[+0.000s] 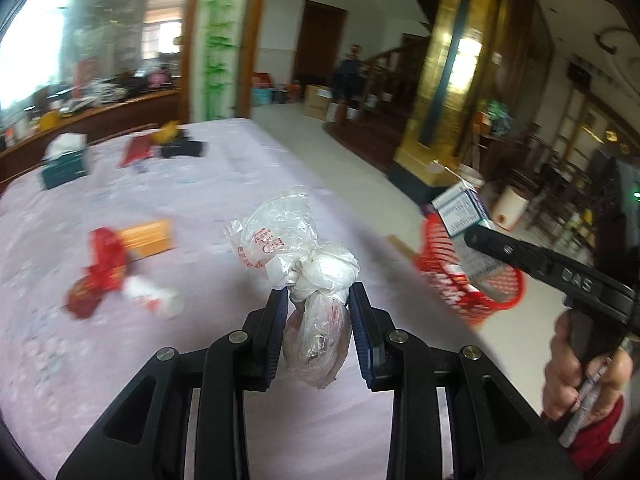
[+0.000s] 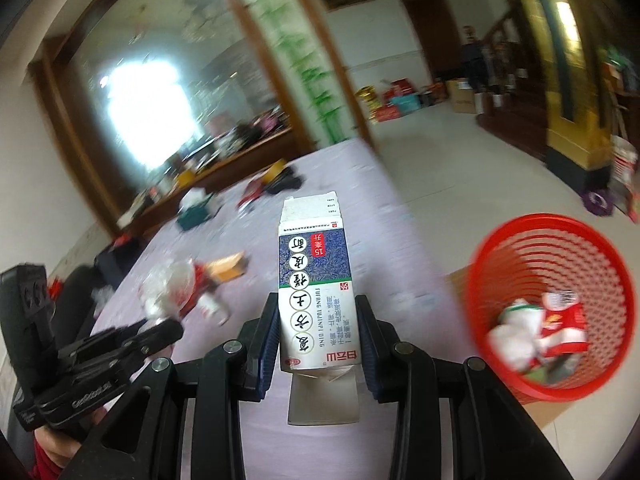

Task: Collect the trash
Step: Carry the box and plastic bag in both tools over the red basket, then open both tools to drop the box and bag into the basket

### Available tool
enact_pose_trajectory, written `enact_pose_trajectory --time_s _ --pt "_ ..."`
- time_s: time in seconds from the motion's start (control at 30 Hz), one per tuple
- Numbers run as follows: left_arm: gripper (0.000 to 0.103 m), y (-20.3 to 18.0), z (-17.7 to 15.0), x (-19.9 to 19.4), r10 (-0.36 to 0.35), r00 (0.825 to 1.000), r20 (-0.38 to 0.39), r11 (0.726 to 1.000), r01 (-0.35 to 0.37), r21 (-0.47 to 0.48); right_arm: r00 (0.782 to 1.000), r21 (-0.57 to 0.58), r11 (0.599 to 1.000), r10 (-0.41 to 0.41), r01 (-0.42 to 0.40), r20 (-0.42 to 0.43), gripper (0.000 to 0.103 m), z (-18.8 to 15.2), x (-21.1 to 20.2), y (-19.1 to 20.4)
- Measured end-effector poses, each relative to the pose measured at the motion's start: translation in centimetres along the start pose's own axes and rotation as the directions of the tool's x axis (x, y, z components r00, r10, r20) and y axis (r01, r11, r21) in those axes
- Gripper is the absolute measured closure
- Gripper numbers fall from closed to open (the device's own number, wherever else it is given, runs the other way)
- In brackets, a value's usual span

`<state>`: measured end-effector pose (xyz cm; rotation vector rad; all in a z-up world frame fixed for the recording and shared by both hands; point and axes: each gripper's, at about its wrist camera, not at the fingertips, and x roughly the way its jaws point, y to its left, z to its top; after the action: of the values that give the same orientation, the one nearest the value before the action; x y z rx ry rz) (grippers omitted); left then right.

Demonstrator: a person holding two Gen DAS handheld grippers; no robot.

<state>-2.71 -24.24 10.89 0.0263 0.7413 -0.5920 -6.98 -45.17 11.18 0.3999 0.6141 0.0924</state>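
My left gripper [image 1: 318, 294] is shut on a knotted clear plastic bag [image 1: 304, 256] and holds it above the pink tablecloth [image 1: 200, 184]. My right gripper [image 2: 317, 304] is shut on a white and blue medicine box [image 2: 316, 280] printed with Chinese text; the box also shows in the left wrist view [image 1: 460, 210], above the basket. A red mesh waste basket [image 2: 552, 304] stands on the floor off the table's right edge and holds some trash; it also shows in the left wrist view [image 1: 472, 276]. A red wrapper [image 1: 100, 268] and an orange box [image 1: 148, 236] lie on the cloth.
A green tissue box [image 1: 64, 168], a red packet [image 1: 136, 150] and a black box [image 1: 184, 148] sit at the table's far end. A wooden cabinet [image 1: 100, 116] with clutter runs behind. Tiled floor [image 1: 360, 168] lies to the right, with a gold pillar [image 1: 444, 80] beyond.
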Motion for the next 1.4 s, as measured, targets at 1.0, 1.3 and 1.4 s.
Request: enact_pose_trajectory --time_s 1.0,1.3,1.4 --pt "0.051 -16.4 3.5 13.5 -0.254 0.950 -0.182 0.957 0.274 0.095 0.959 0.258 0.933 -0.275 0.250 0.067 0.040 3.4 -5.5 -17.5" --pt "0.046 -9.8 1.8 8.5 -0.170 0.977 -0.129 0.983 0.177 0.045 0.979 0.198 0.965 -0.189 0.172 0.075 0.040 3.0 -5.1 -12.8" --pt "0.046 -7.7 1.1 6.9 -0.133 0.984 -0.122 0.990 0.137 0.025 0.987 0.161 0.977 -0.152 0.142 0.051 0.040 2.7 -3.9 -10.4"
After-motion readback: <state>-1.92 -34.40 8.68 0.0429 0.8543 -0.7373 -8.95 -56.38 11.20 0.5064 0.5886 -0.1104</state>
